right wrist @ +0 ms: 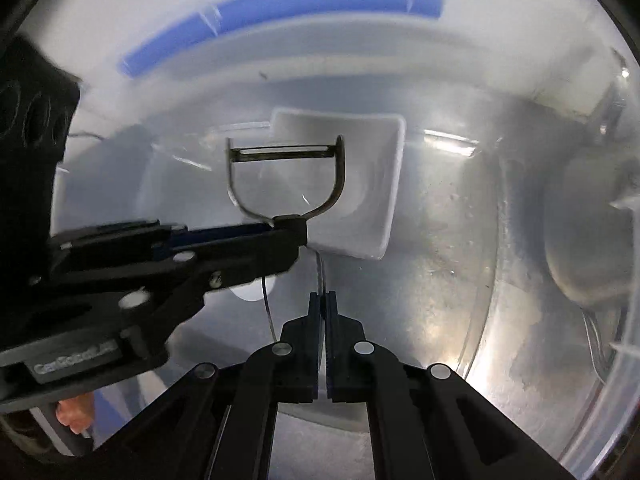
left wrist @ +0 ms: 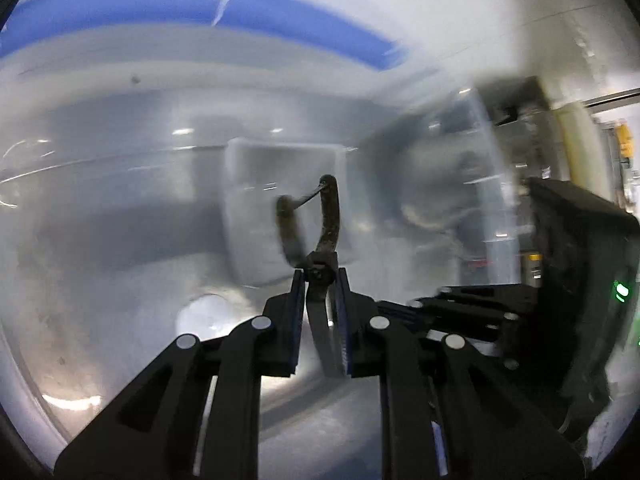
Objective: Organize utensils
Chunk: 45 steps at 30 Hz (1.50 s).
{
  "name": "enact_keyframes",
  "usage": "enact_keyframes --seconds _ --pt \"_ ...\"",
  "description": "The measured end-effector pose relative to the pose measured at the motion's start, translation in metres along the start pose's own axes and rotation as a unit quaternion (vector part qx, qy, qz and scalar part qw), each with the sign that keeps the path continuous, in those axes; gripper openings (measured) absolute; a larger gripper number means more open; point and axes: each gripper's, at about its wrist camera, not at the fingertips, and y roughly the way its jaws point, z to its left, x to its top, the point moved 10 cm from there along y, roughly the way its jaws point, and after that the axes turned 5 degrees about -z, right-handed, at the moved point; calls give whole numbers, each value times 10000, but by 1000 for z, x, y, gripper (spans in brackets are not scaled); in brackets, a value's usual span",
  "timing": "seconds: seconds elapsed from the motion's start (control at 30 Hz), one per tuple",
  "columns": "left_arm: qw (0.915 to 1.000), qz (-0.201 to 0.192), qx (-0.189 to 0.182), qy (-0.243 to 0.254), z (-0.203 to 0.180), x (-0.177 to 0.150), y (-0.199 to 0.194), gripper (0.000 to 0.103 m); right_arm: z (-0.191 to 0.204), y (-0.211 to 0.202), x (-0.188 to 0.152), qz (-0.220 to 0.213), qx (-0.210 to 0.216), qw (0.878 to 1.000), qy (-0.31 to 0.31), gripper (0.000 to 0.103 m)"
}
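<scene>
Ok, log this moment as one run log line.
left gripper: shut on peeler | right gripper: shut, contents unclear | white bin: behind peeler | step: mid-carry

A pale wall (right wrist: 120,8) carries a curved blue stripe (right wrist: 280,0); bright glare spots fall on the grey, shiny table (right wrist: 420,300).

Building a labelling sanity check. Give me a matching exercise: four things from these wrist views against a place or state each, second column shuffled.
Column 1:
1. left gripper
2. peeler blade
3. white bin
4. blue strip

Column 2:
A. curved band near the top of the view
B. shut on the neck of the peeler
C. level bar across the top of the yoke
D. behind the peeler

Pairs: 1-B, 2-C, 3-D, 4-A
</scene>
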Motion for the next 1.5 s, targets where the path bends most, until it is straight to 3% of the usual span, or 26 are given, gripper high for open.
enact_keyframes --seconds 0.17,0.2,0.23,0.33,0.37,0.47,0.5,0.53,0.6,0.67,0.8,0.97,1.07,1.13,1.2,1.3,1.4,1.5 --pt "9967 -70 630 502 1 3 -4 22 -7 6 -8 171 -92 9998 50 5" --pt "9946 -199 808 623 -2 4 -12 34 0 5 -7 129 -95 9999 48 5" --pt "9928 -338 898 712 -5 4 -22 48 0 -10 -8 -71 -167 9998 1 6" --pt "9889 -854 853 861 -19 3 -65 55 14 -70 -28 -859 -68 9958 -299 6" --pt "9854 -1143 877 907 -25 -3 -90 55 21 -90 -37 -1062 37 9936 -375 10" --pt "9698 -2024 854 1063 -43 -36 -163 58 62 -151 -88 -1700 635 9797 -851 43" --pt "9652 -2249 825 1051 -45 -49 -184 64 77 -160 -107 -1803 793 9750 -1026 44" --pt "9594 -2506 800 1012 -46 -67 -207 70 91 -163 -127 -1813 888 9717 -1223 44" --pt "9510 -2841 796 927 -40 -93 -234 72 120 -141 -169 -1568 959 9709 -1532 44" --pt "9475 -2978 921 713 -23 -126 -250 73 143 -88 -216 -944 814 9757 -1804 44" --pt "9539 -2752 1191 156 15 -170 -246 75 156 -2 -267 -121 376 9802 -1942 41" --pt "9650 -2299 1188 -417 60 -219 -232 75 158 49 -291 226 -150 9832 -1803 40" --pt "9681 -2151 1124 -630 76 -237 -225 75 162 52 -291 110 -598 9788 -1958 28" --pt "9696 -2087 1012 -773 81 -244 -221 75 161 52 -292 -15 -889 9726 -2147 13" --pt "9708 -2045 933 -837 84 -248 -216 75 160 55 -286 -57 -860 9743 -2083 7" --pt "9749 -1915 765 -846 80 -254 -206 75 155 52 -286 -65 -672 9818 -1777 7" --pt "9805 -1716 553 -782 68 -256 -190 75 138 37 -282 1 112 9941 -1080 7" --pt "9856 -1468 292 -784 56 -260 -170 75 124 11 -280 -74 1013 9941 -368 7"
